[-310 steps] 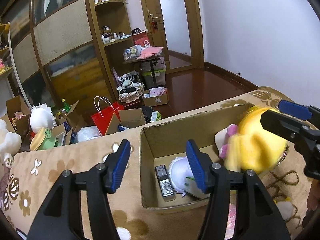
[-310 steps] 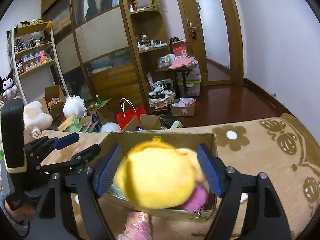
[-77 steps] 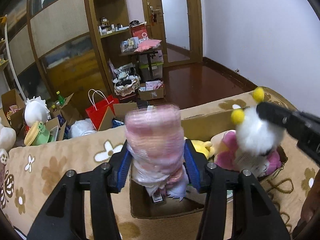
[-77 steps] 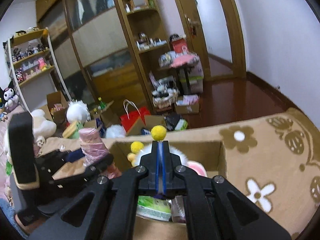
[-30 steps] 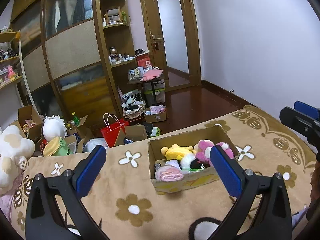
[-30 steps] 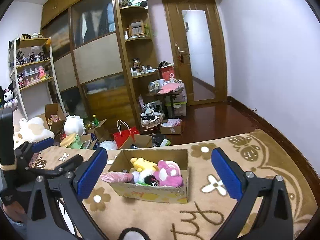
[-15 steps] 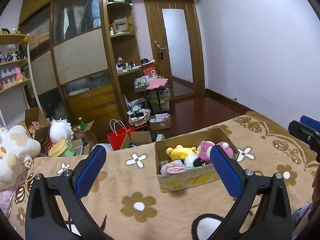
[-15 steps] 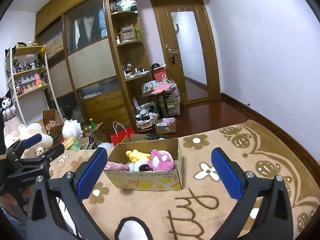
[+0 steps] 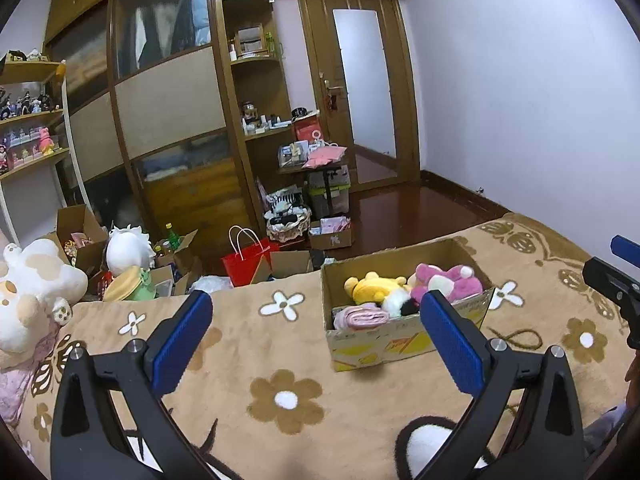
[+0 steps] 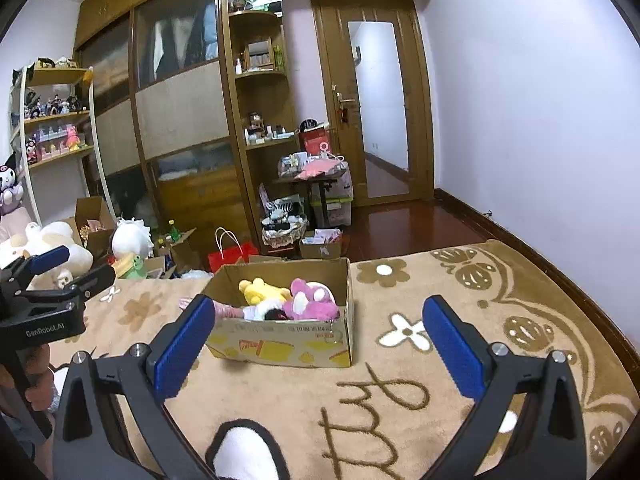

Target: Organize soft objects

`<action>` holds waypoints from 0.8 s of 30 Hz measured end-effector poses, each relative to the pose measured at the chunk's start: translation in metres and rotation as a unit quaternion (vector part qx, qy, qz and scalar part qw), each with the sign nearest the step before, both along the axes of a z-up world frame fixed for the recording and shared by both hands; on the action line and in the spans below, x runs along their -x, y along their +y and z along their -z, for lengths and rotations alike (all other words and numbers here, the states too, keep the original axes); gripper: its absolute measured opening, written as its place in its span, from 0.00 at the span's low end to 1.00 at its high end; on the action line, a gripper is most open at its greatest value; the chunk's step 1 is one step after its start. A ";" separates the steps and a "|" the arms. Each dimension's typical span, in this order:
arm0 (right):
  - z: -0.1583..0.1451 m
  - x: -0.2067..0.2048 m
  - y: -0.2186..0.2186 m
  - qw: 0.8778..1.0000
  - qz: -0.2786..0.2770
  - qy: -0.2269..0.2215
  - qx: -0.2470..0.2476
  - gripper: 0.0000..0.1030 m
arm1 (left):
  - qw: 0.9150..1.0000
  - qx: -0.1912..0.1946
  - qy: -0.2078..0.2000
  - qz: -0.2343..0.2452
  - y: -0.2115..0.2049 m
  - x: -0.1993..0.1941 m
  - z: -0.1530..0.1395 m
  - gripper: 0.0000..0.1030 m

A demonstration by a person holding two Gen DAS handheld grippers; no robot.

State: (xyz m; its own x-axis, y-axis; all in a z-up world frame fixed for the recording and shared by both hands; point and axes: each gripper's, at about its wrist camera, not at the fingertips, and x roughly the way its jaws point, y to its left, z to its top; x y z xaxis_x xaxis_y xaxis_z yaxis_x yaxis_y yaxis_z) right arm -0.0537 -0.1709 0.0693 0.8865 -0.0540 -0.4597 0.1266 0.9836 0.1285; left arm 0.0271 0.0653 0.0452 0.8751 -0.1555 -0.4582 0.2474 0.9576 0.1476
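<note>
Behind blue pad (image 9: 448, 340), half-hidden plush (image 9: 396, 304)

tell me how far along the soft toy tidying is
Done, it seems: the yellow plush, pink plush and pink rolled cloth lie in the cardboard box. In hand: nothing; the left gripper and right gripper are open and empty. Left: no loose soft item shows on the blanket.

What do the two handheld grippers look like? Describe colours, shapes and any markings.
The left gripper and the right gripper match: black angular frames with silver bolts and two fingers faced with ribbed blue pads. The left gripper's body carries white "GenRobot.AI" lettering. No cables show.
</note>
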 end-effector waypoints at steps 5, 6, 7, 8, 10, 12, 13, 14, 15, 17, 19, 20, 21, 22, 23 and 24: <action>0.007 -0.003 0.001 1.000 0.003 0.008 0.001 1.00 | 1.000 -0.004 0.006 -0.001 0.001 -0.004 0.004 1.00; 0.008 -0.004 0.000 1.000 0.003 0.009 -0.001 1.00 | 1.000 -0.005 0.007 -0.001 0.001 -0.004 0.005 1.00; 0.007 -0.003 0.001 1.000 0.003 0.008 0.000 1.00 | 1.000 -0.008 0.008 -0.002 0.000 -0.004 0.006 1.00; 0.007 -0.004 0.001 1.000 0.004 0.008 0.001 1.00 | 1.000 -0.011 0.009 -0.001 -0.001 -0.005 0.007 1.00; 0.010 -0.004 0.000 1.000 0.005 0.008 -0.001 1.00 | 1.000 -0.017 0.009 0.001 -0.003 -0.005 0.008 1.00; 0.012 -0.005 0.000 1.000 0.005 0.009 -0.002 1.00 | 1.000 -0.019 0.011 0.003 -0.004 -0.005 0.009 1.00; 0.014 -0.004 0.000 1.000 0.006 0.010 -0.003 1.00 | 1.000 -0.021 0.012 0.004 -0.004 -0.005 0.009 1.00; 0.014 -0.004 0.000 1.000 0.006 0.010 -0.003 1.00 | 1.000 -0.022 0.012 0.005 -0.004 -0.005 0.009 1.00; 0.015 -0.005 0.001 1.000 0.006 0.011 -0.003 1.00 | 1.000 -0.023 0.012 0.006 -0.005 -0.004 0.010 1.00; 0.015 -0.005 0.001 1.000 0.005 0.012 -0.003 1.00 | 1.000 -0.026 0.011 0.006 -0.006 -0.004 0.010 1.00; 0.016 -0.005 0.002 1.000 0.004 0.013 -0.003 1.00 | 1.000 -0.026 0.012 0.007 -0.006 -0.004 0.011 1.00; 0.016 -0.004 0.002 1.000 0.004 0.013 -0.003 1.00 | 1.000 -0.026 0.012 0.007 -0.006 -0.004 0.011 1.00; 0.017 -0.004 0.002 1.000 0.003 0.013 -0.003 1.00 | 1.000 -0.026 0.012 0.007 -0.006 -0.004 0.011 1.00; 0.017 -0.004 0.002 1.000 0.003 0.014 -0.003 1.00 | 1.000 -0.026 0.012 0.007 -0.007 -0.004 0.011 1.00; 0.017 -0.004 0.003 1.000 0.004 0.014 -0.003 1.00 | 1.000 -0.026 0.013 0.008 -0.007 -0.004 0.012 1.00; 0.017 -0.004 0.003 1.000 0.004 0.014 -0.003 1.00 | 1.000 -0.026 0.013 0.008 -0.007 -0.004 0.012 1.00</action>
